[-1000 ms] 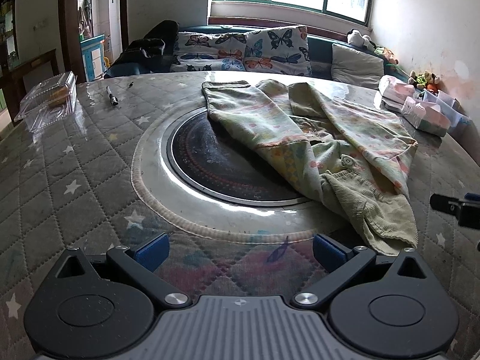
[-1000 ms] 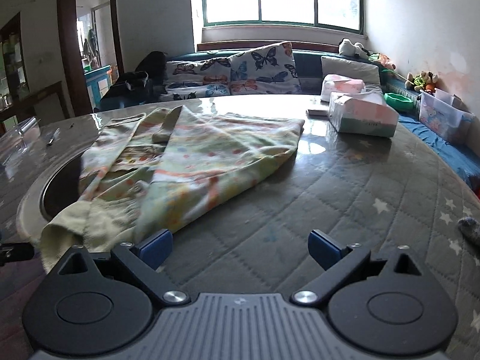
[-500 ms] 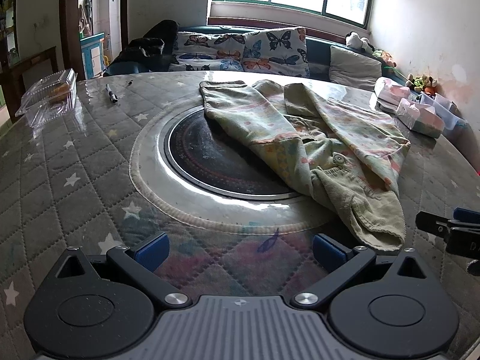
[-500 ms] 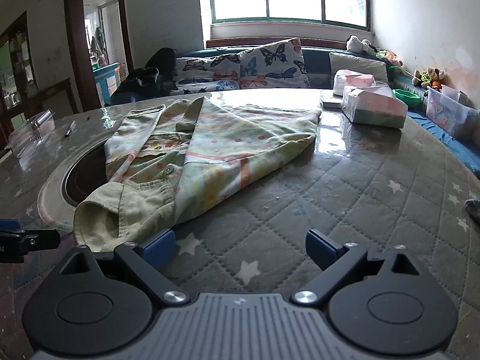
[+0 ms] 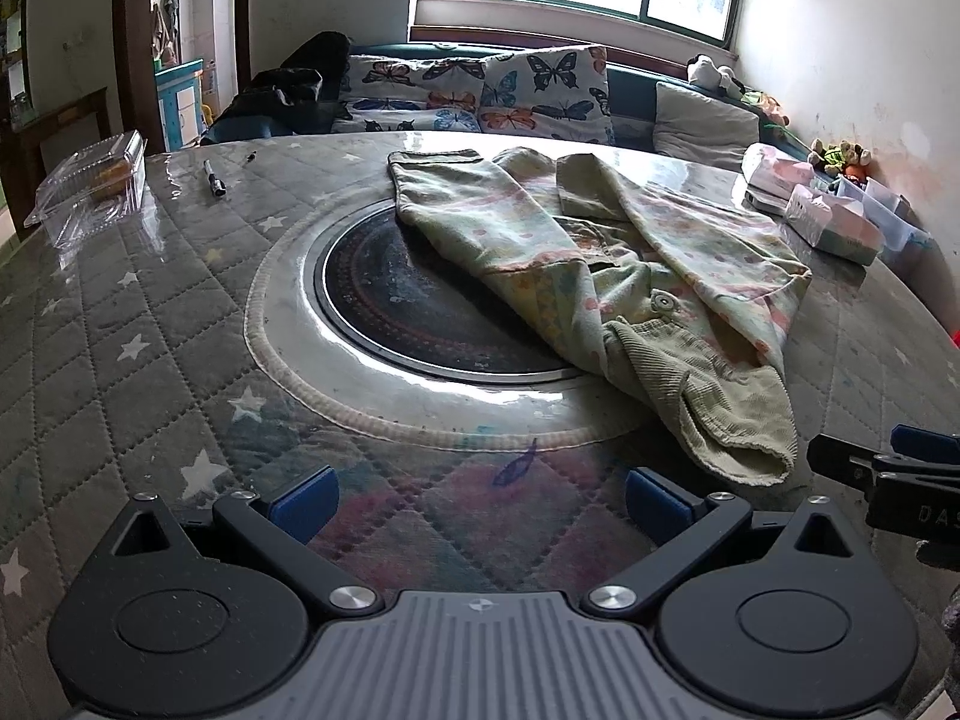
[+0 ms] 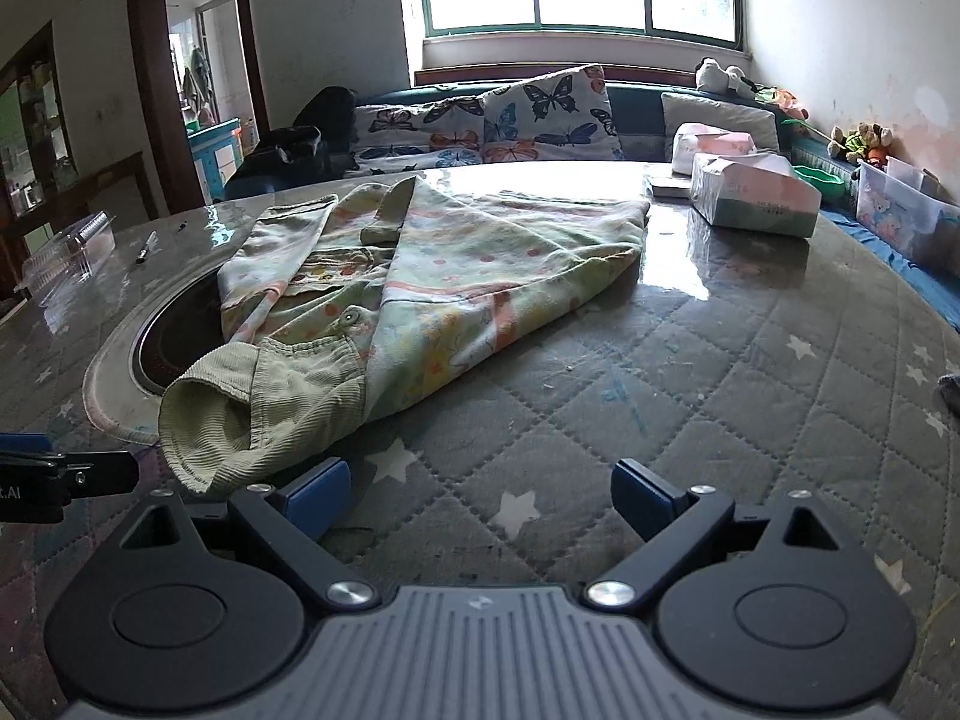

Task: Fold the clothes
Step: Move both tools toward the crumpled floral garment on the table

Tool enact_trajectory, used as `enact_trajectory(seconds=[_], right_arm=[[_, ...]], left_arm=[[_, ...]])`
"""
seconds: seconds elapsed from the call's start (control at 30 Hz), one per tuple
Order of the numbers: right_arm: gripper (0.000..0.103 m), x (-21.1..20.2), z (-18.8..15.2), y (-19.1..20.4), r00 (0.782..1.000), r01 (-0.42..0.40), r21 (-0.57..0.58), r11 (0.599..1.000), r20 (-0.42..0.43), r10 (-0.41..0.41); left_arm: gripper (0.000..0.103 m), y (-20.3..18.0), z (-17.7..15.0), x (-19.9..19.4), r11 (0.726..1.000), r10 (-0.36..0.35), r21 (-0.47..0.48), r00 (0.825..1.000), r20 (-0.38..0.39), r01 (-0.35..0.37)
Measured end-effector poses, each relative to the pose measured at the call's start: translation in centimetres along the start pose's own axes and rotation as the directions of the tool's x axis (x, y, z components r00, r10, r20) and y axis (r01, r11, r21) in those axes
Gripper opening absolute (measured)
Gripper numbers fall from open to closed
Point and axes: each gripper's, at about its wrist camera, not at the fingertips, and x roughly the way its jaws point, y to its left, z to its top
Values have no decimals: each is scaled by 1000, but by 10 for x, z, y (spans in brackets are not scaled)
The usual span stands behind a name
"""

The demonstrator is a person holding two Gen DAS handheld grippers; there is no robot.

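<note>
A pale green patterned garment (image 5: 606, 264) lies loosely folded on the round table, partly over the dark centre disc (image 5: 420, 306). Its corduroy end (image 5: 720, 414) points toward me. It also shows in the right wrist view (image 6: 420, 276), corduroy end (image 6: 258, 408) at lower left. My left gripper (image 5: 477, 501) is open and empty, short of the garment and to its left. My right gripper (image 6: 480, 495) is open and empty, just right of the corduroy end. Each gripper's fingers show in the other's view: the right one (image 5: 888, 468), the left one (image 6: 60, 477).
A clear plastic box (image 5: 90, 186) and a pen (image 5: 213, 177) lie at the table's far left. Tissue packs (image 6: 750, 192) stand at the far right. A sofa with butterfly cushions (image 5: 480, 96) runs behind the table. Storage bins (image 6: 900, 216) sit at the right.
Both grippers have drawn back from the garment toward the table's near edge. The garment lies as before. Both stay open.
</note>
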Motion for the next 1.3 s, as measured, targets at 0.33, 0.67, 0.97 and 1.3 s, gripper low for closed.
enact_trajectory(seconds=[0.33, 0.67, 0.97, 1.3], right_arm=[[96, 1, 0, 2, 1000, -5, -2, 1000, -1, 5], [96, 4, 2, 6, 1000, -14, -12, 1000, -9, 14], [96, 6, 7, 9, 1000, -23, -18, 1000, -10, 23], [96, 11, 16, 15, 999, -37, -43, 998, -12, 36]], left_arm=[[103, -6, 2, 1, 1000, -5, 11, 1000, -5, 5], [103, -7, 5, 3, 1000, -9, 16, 1000, -9, 9], [103, -8, 12, 4, 1000, -13, 17, 1000, -11, 13], [103, -2, 28, 2, 1000, -9, 19, 1000, 13, 8]])
